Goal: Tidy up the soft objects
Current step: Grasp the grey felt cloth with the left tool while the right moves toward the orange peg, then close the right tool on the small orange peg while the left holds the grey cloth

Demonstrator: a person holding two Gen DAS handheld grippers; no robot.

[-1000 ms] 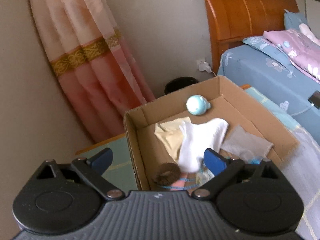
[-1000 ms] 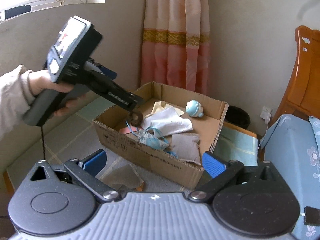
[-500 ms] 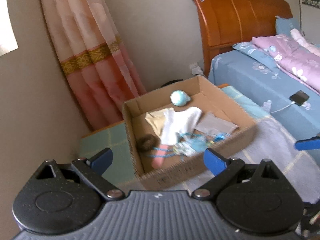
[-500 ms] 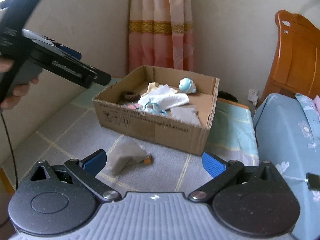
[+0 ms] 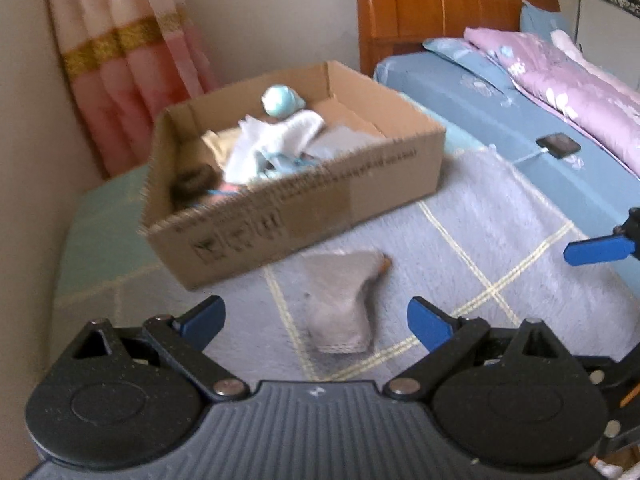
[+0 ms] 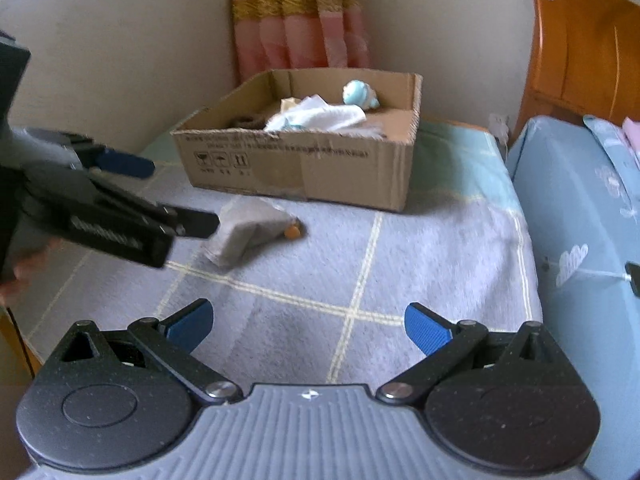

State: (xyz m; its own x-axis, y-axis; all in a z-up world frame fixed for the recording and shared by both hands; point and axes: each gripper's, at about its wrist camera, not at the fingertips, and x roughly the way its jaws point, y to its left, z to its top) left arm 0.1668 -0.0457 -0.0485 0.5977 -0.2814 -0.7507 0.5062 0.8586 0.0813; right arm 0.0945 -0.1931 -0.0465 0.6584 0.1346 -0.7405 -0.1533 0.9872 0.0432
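A cardboard box (image 5: 392,184) (image 6: 352,172) stands on the blanket and holds a white cloth (image 5: 280,136) (image 6: 320,116), a light blue toy (image 5: 280,100) (image 6: 358,94), a beige cloth (image 5: 220,142) and a dark ring (image 5: 192,180). A grey sock (image 5: 340,300) (image 6: 244,232) with an orange tip lies on the blanket in front of the box. My left gripper (image 5: 314,322) is open and empty, just above the sock; it also shows in the right wrist view (image 6: 176,196). My right gripper (image 6: 306,326) is open and empty, farther back.
A grey-blue checked blanket (image 6: 420,280) covers the surface. A bed with blue sheet (image 5: 480,92) and wooden headboard (image 5: 440,0) stands to the right, with a phone on a cable (image 5: 558,146). A pink curtain (image 6: 296,20) hangs behind the box.
Both grippers have pulled back from the box. The left gripper has swung down and now points at the grey sock on the blanket.
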